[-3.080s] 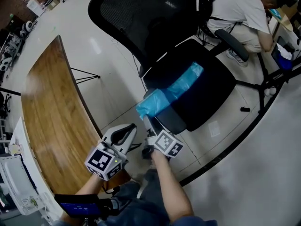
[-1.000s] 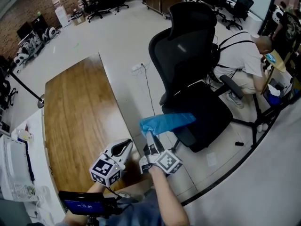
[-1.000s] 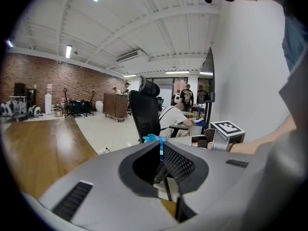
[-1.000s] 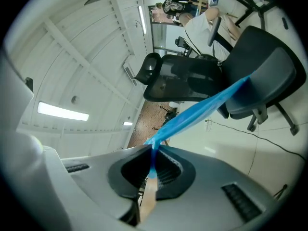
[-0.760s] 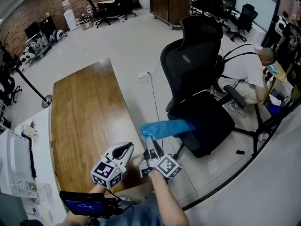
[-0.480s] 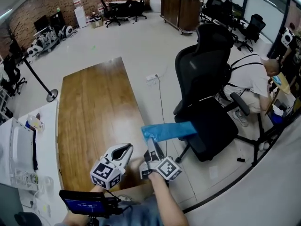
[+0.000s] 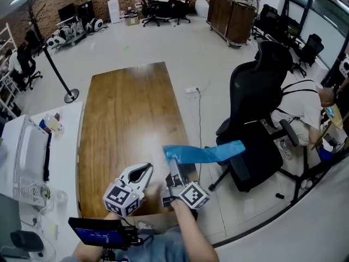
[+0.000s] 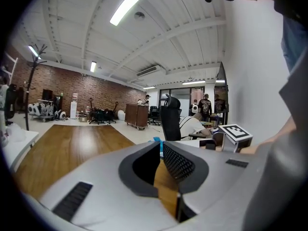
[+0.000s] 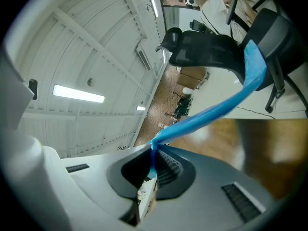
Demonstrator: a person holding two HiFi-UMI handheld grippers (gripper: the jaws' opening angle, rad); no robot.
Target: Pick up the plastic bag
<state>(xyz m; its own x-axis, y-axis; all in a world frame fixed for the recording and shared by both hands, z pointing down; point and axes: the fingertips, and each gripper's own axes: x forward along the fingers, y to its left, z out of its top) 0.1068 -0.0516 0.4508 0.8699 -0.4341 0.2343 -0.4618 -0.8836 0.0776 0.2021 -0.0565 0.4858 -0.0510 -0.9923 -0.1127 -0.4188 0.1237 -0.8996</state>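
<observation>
Pinching thin blue plastic bag (image 7: 207, 154) — R gripper (image 7: 172, 162), long crumpled strip

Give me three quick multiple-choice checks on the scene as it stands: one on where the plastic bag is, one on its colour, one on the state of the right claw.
1. Where is the plastic bag?
A. Flat on the chair seat
B. Held in the air by the right claw
C. Spread on the wooden table

2. What colour is the bag?
A. Blue
B. White
C. Black

3. How do the right claw's jaws stand?
A. Wide apart and empty
B. Shut on one end of the bag
C. Shut on nothing

Answers:
1 B: the head view shows the bag stretching out from the claw, above the floor.
2 A: it is blue in both the head view and the right gripper view.
3 B: the right gripper view shows the bag's end pinched between the pads.
</observation>
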